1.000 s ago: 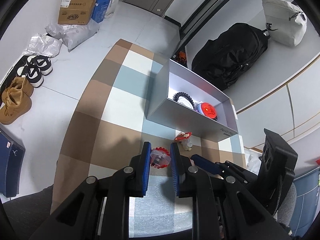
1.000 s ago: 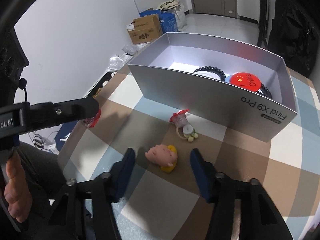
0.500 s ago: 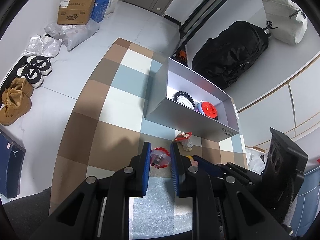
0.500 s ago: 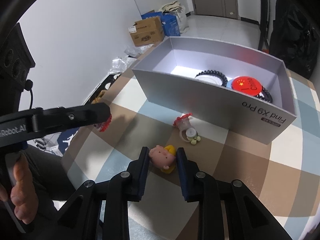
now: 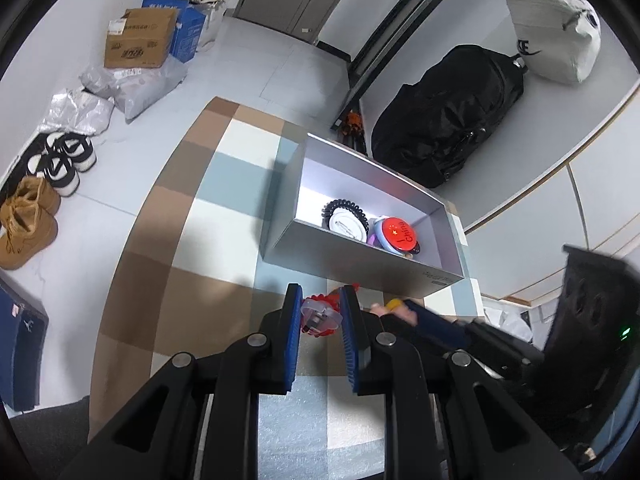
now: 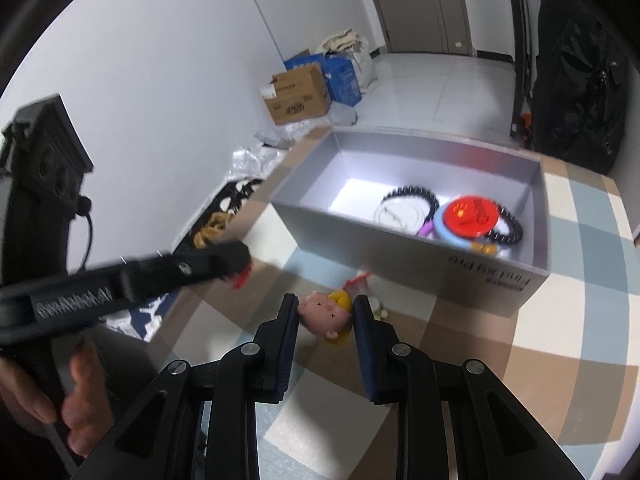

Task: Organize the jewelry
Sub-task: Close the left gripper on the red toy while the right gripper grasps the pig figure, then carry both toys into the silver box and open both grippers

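red badge: "china".

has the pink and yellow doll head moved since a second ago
Yes. The pink and yellow doll head is off the checked mat, clamped in the right gripper, and now sits nearer the silver box.

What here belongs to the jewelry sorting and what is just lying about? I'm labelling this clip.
Job: silver box, black bead bracelet, red badge, pig-face charm in right gripper, red-trimmed piece in left gripper.
Lying about: cardboard box, shoes, black backpack.
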`<action>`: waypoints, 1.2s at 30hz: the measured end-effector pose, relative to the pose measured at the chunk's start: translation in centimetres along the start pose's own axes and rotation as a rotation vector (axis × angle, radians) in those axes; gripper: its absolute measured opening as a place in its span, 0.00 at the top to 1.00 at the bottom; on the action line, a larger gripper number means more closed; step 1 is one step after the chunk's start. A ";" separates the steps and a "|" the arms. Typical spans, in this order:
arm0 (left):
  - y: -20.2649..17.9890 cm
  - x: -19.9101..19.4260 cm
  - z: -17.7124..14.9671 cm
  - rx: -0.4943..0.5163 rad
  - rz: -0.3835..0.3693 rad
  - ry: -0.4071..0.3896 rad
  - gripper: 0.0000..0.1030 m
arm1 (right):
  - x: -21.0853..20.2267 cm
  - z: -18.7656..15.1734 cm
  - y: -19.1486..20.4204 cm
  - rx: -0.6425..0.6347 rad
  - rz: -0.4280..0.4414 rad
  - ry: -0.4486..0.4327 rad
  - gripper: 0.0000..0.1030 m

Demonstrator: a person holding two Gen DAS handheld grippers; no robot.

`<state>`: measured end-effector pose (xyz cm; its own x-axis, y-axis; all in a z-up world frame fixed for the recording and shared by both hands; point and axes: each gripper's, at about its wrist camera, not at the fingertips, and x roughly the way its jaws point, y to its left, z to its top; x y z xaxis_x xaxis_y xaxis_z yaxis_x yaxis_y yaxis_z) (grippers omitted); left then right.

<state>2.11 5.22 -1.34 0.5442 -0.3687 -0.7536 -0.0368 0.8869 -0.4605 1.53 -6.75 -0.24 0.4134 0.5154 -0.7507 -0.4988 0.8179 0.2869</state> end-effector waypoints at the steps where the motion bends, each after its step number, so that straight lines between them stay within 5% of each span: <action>1: -0.2 0.0 0.1 0.006 0.000 -0.001 0.86 | -0.4 0.3 -0.1 0.003 0.005 -0.015 0.74; 20: -3.1 0.6 3.4 0.002 -0.051 -0.084 0.86 | -3.4 4.9 -4.1 0.099 0.074 -0.131 0.74; 36: -5.4 4.8 5.4 0.032 -0.039 -0.027 0.86 | -3.3 6.6 -8.8 0.188 0.050 -0.159 0.74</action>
<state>9.43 0.17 0.10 0.5674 -0.3956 -0.7222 0.0113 0.8807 -0.4736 9.59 -13.99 3.64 0.5135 0.5779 -0.6343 -0.3775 0.8160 0.4378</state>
